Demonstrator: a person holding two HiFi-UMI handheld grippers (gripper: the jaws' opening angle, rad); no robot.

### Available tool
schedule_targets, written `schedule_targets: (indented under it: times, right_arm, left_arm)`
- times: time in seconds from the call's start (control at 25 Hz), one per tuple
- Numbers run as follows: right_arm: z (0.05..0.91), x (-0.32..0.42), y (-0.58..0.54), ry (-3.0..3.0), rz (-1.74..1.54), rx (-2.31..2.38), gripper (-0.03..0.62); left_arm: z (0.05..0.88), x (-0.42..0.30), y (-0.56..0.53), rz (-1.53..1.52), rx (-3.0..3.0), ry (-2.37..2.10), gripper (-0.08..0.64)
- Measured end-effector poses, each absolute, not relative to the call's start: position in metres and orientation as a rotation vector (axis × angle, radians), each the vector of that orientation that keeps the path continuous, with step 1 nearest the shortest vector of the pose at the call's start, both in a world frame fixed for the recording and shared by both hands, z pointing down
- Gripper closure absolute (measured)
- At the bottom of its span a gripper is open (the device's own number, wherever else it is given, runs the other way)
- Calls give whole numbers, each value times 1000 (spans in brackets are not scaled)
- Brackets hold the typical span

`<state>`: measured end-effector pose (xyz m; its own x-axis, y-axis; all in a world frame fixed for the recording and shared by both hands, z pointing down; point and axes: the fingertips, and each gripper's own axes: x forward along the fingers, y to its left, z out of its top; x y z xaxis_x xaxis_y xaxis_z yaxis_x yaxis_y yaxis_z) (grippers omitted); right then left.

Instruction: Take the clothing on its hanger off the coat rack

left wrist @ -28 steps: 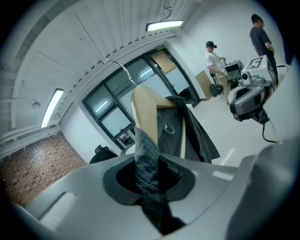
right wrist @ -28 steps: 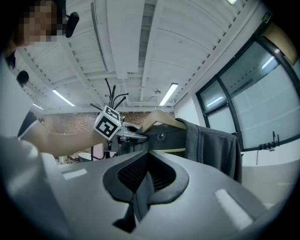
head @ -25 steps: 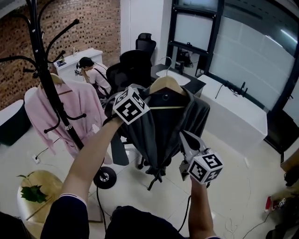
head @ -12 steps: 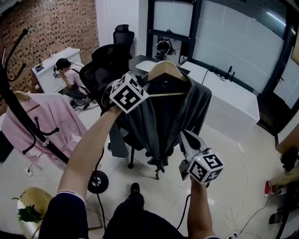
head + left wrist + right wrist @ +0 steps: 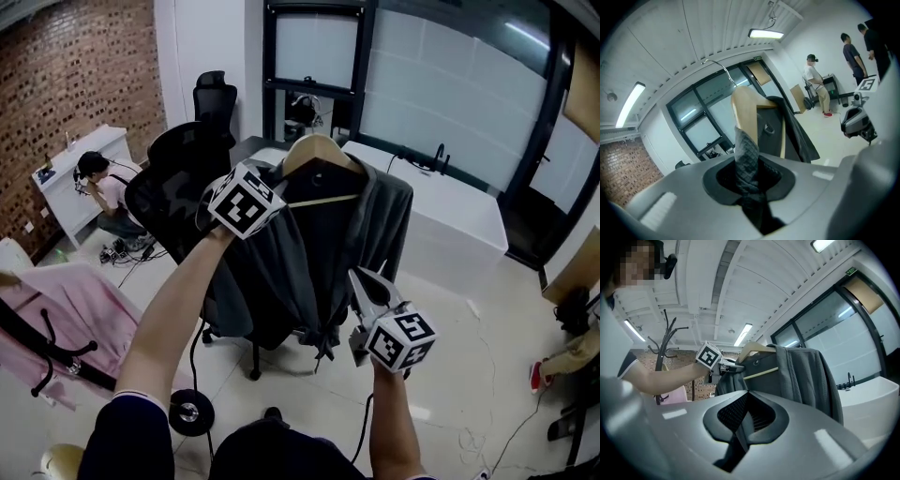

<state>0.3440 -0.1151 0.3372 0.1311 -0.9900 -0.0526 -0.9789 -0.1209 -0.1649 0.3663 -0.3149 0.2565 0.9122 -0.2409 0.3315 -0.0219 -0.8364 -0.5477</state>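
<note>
Grey robe [image 5: 309,258] soft, light, floppy on stiff wood hanger [image 5: 317,150] | in air, well apart from rack [image 5: 56,361] | left claw [image 5: 749,159] pinches cloth at hanger shoulder, may slip; hanger neck safer | right claw [image 5: 743,420] closed, empty, near robe's lower part

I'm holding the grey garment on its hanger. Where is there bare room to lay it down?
The long white counter under the windows, behind the grey garment, is mostly bare. The pale floor to the right of the right tongs is open too. The left is crowded: black office chair, pink garment on the coat rack.
</note>
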Motion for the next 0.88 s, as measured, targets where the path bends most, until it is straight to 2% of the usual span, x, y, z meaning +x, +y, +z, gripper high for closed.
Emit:
schedule_targets:
  times: [0.24, 0.88]
  right_arm:
    - [333, 362, -175, 1970, -95, -2231, 592]
    - [348, 394, -334, 2221, -155, -2008, 591]
  left_arm:
    - [248, 383, -381, -519, -2523, 242, 495]
    - [248, 366, -548, -558, -2518, 583, 495]
